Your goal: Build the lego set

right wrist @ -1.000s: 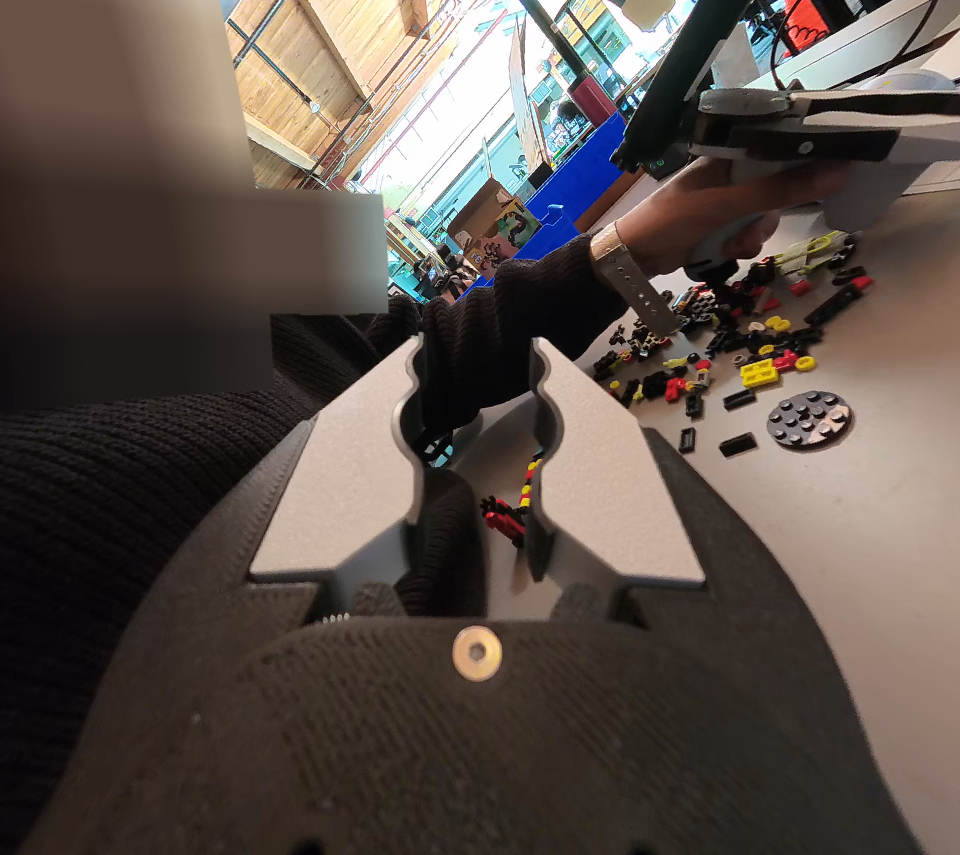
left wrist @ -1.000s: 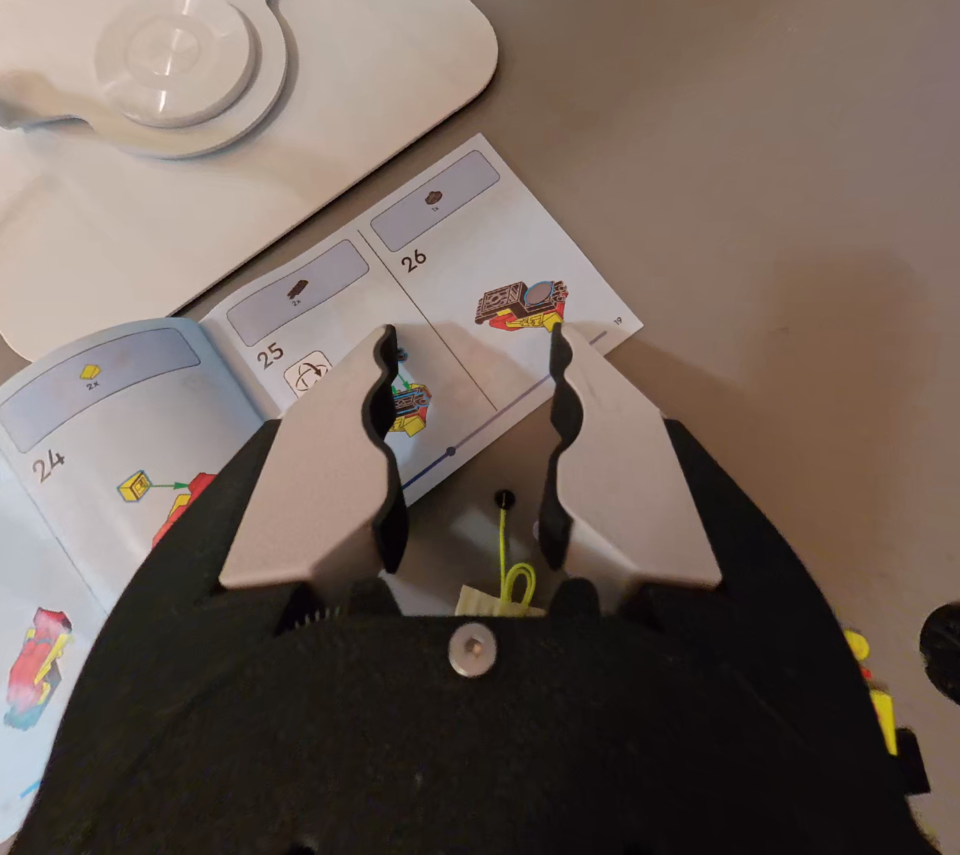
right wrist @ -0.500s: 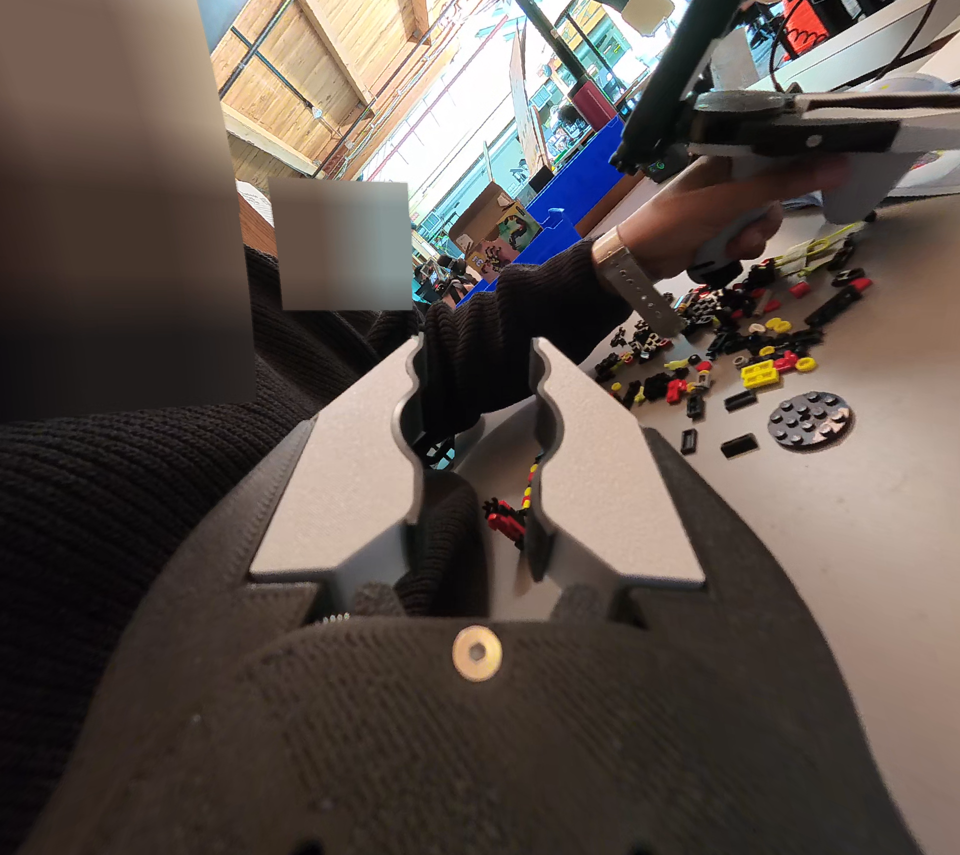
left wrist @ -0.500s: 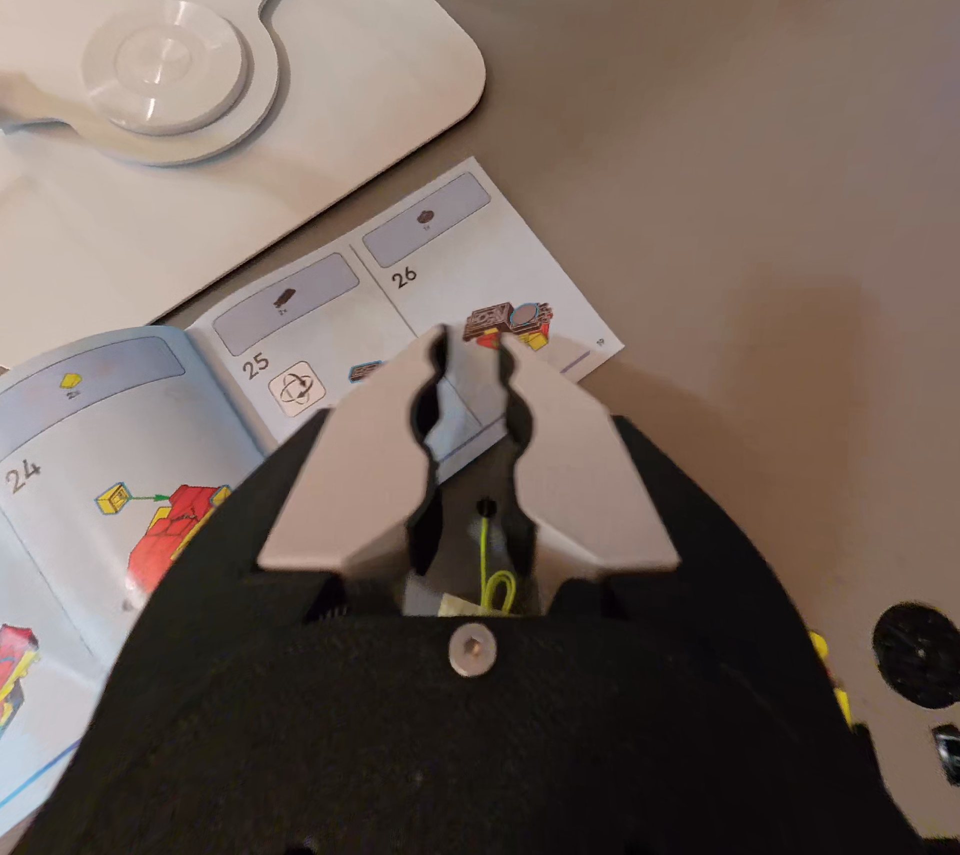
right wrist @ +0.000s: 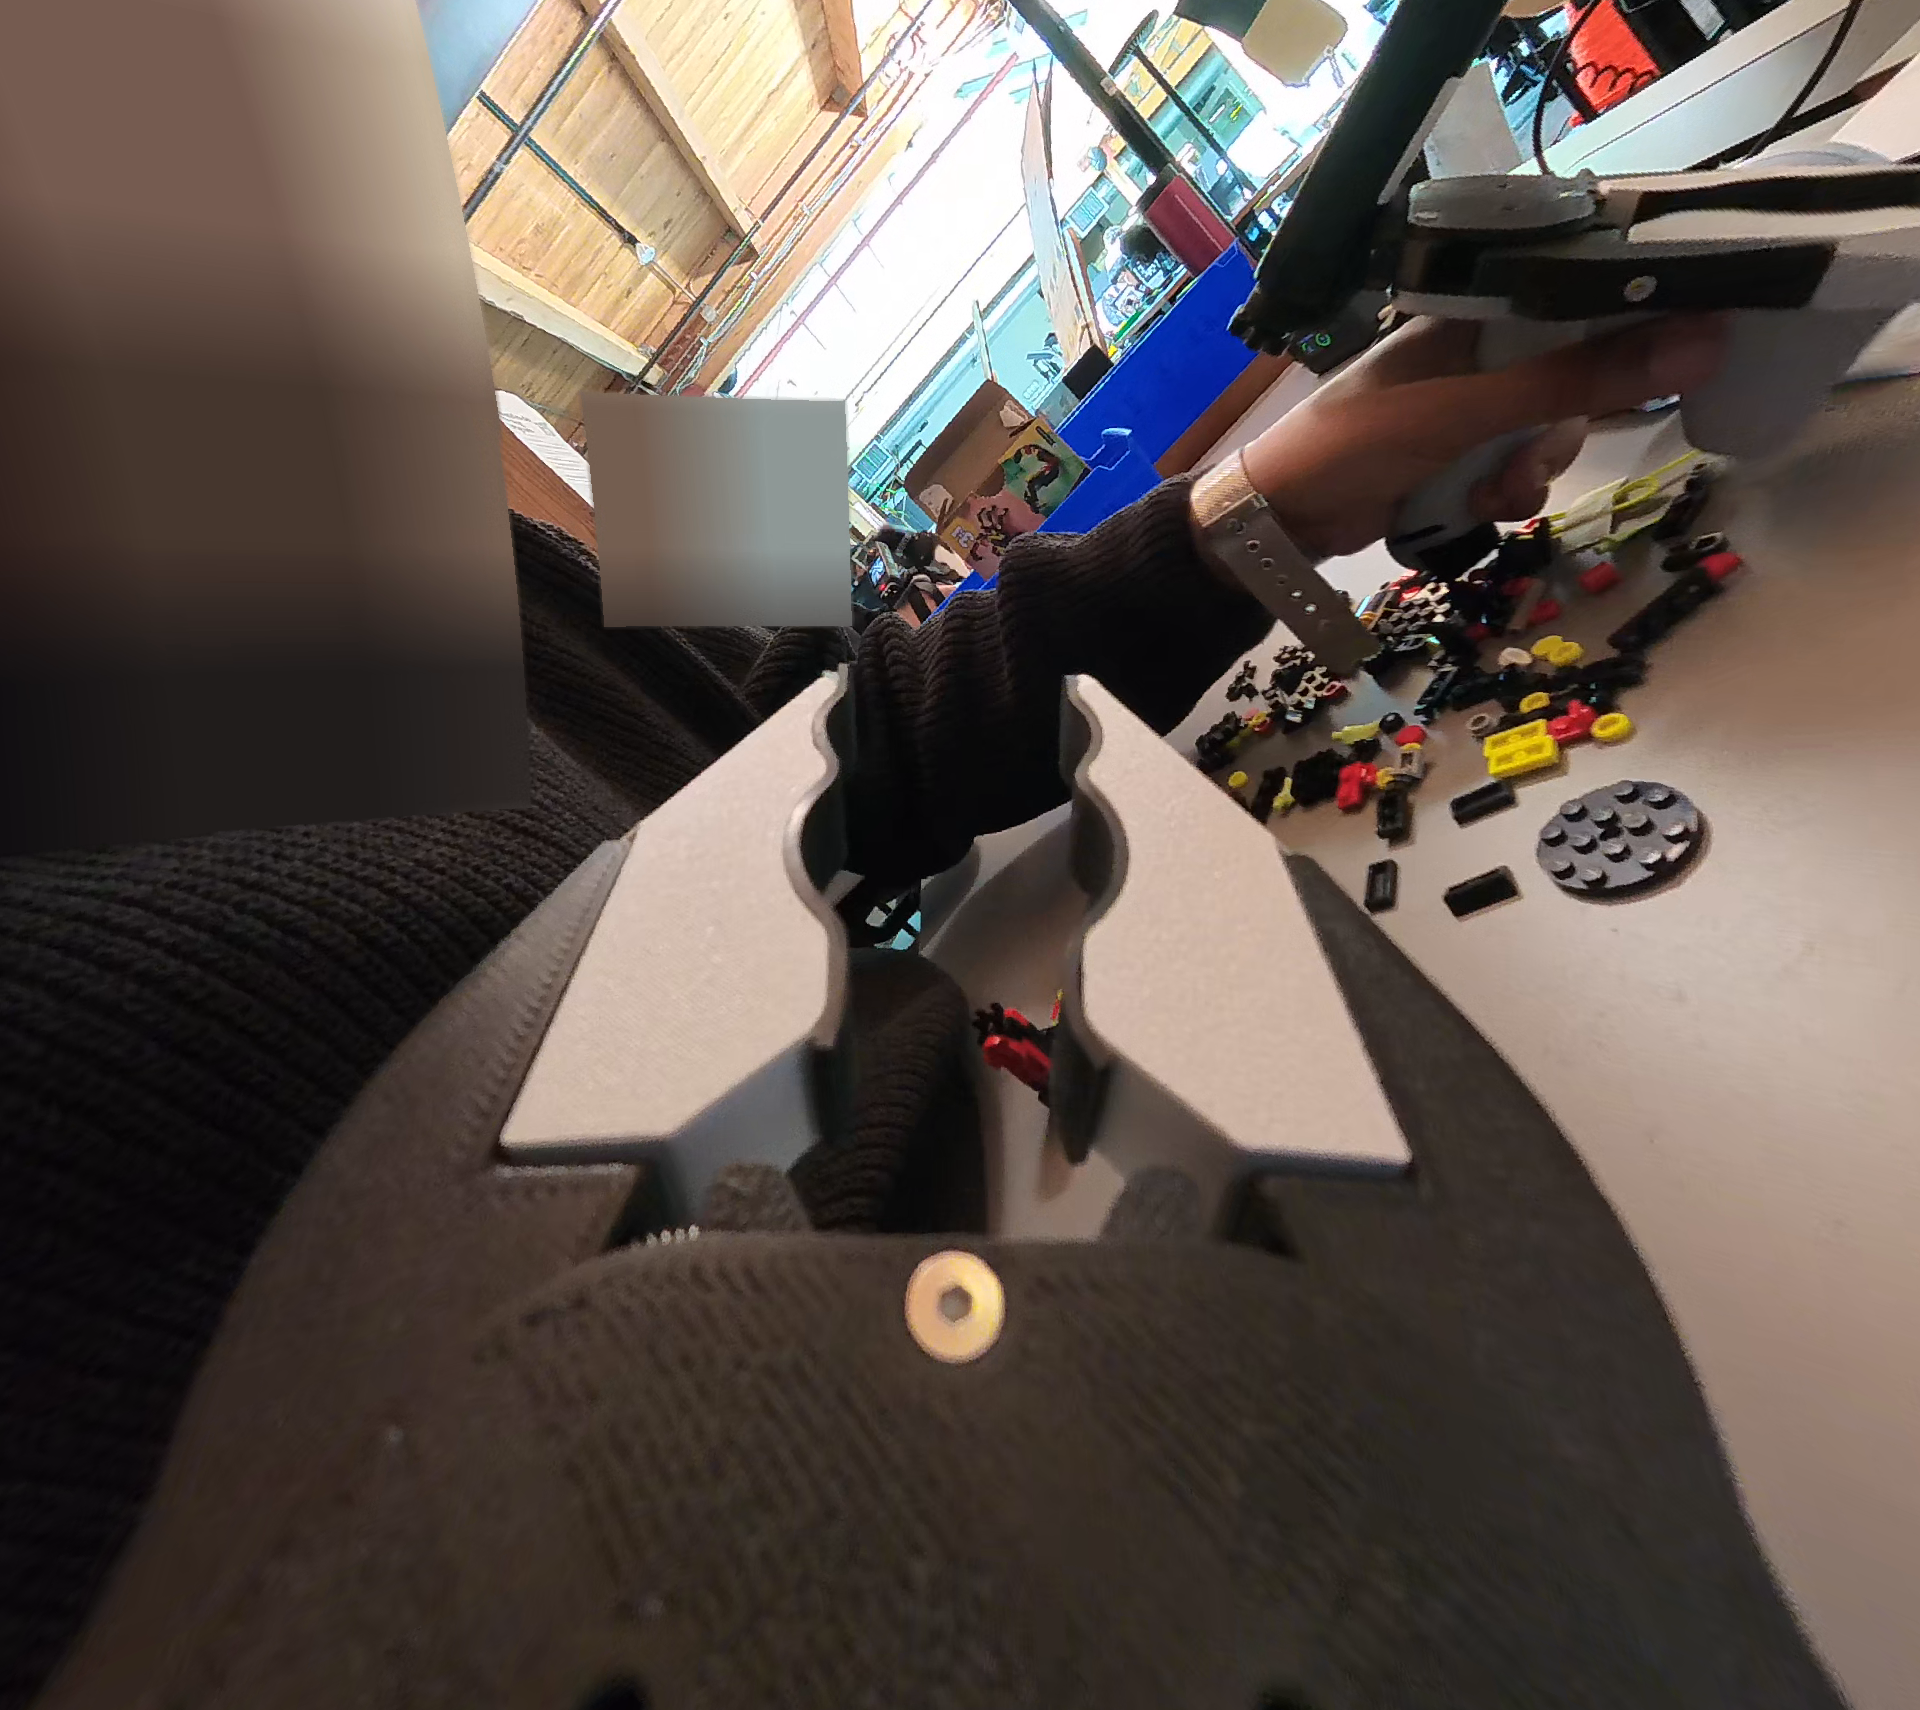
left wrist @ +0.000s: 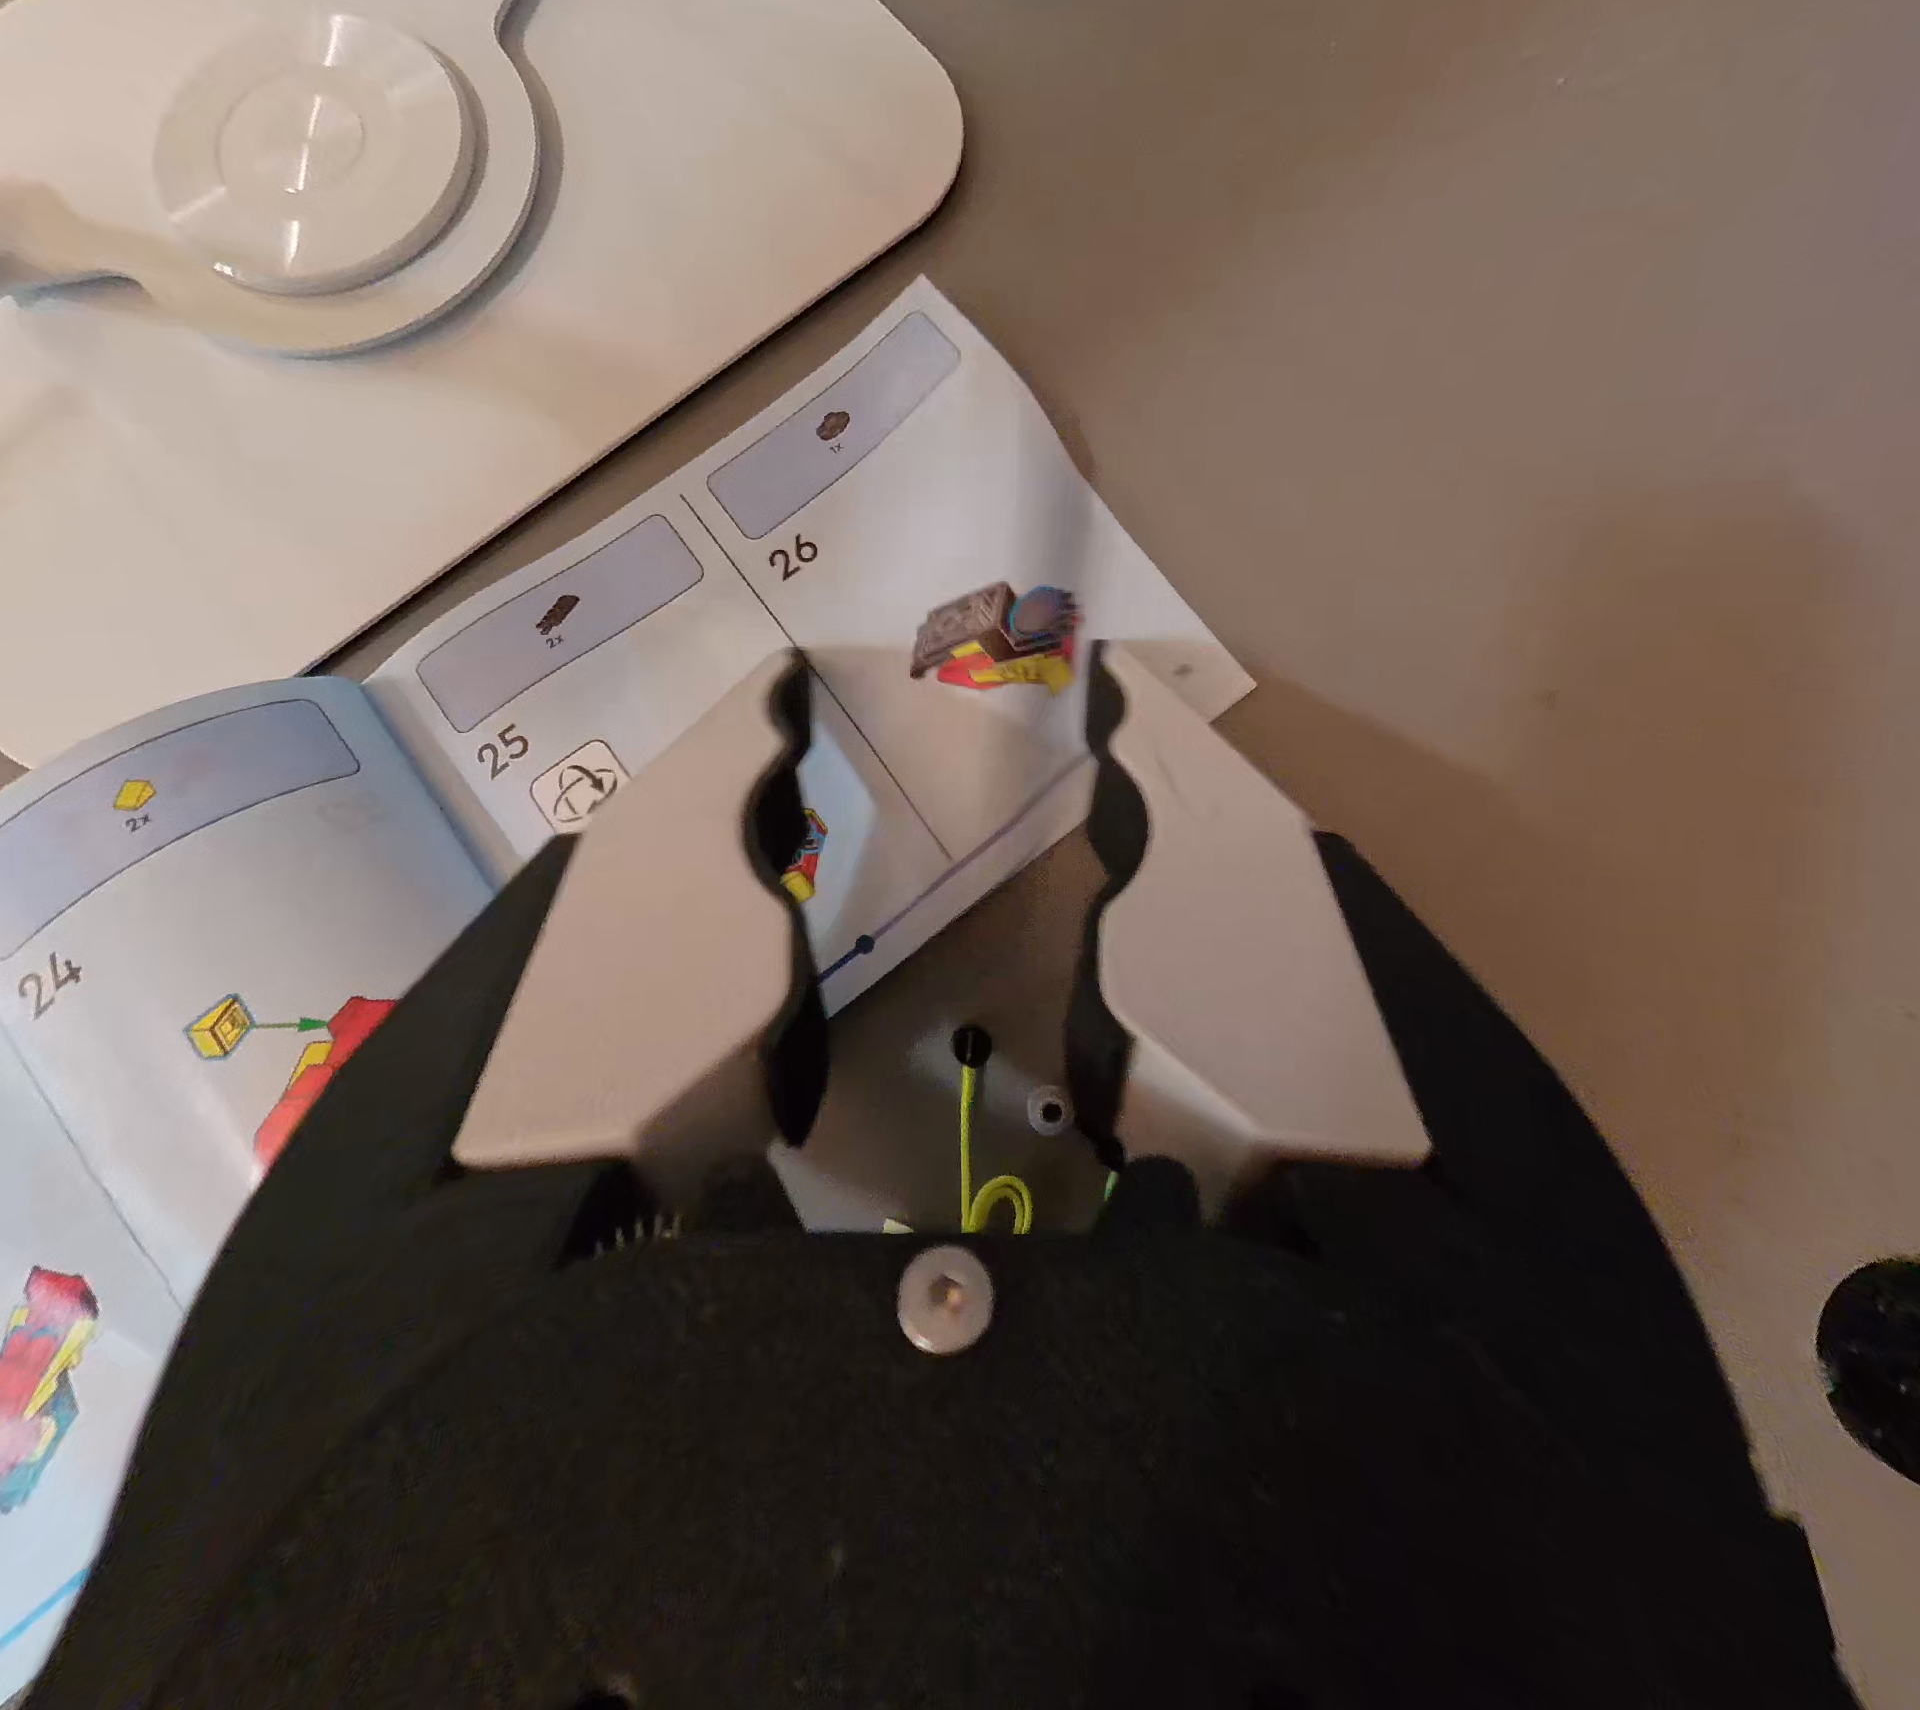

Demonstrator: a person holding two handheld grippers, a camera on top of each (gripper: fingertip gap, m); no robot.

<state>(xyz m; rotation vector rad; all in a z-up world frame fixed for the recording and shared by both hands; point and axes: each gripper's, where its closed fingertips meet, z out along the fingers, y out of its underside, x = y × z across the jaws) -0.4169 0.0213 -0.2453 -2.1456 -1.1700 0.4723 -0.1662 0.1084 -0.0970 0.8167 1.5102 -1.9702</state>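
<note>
My left gripper (left wrist: 945,663) is open and empty, hovering over the right page of the open instruction booklet (left wrist: 914,497) on the grey table. My right gripper (right wrist: 956,689) is open, tilted up and pointing at a person's black sleeve (right wrist: 1039,652). A small red and black lego piece (right wrist: 1010,1045) shows low between its fingers, and I cannot tell if it touches them. A pile of loose black, yellow and red lego pieces (right wrist: 1455,725) lies on the table at the right, with a round dark studded plate (right wrist: 1619,839) beside it.
A white flat stand base (left wrist: 675,154) with a round disc lies behind the booklet. A black round piece (left wrist: 1875,1369) sits at the right edge. In the right wrist view a hand (right wrist: 1455,434) holds the other gripper above the pile. My right fingertips sit around 30 cm from my left ones.
My left gripper was open a second ago, nearly shut half a second ago, and has opened again over the booklet. The right gripper has not moved.
</note>
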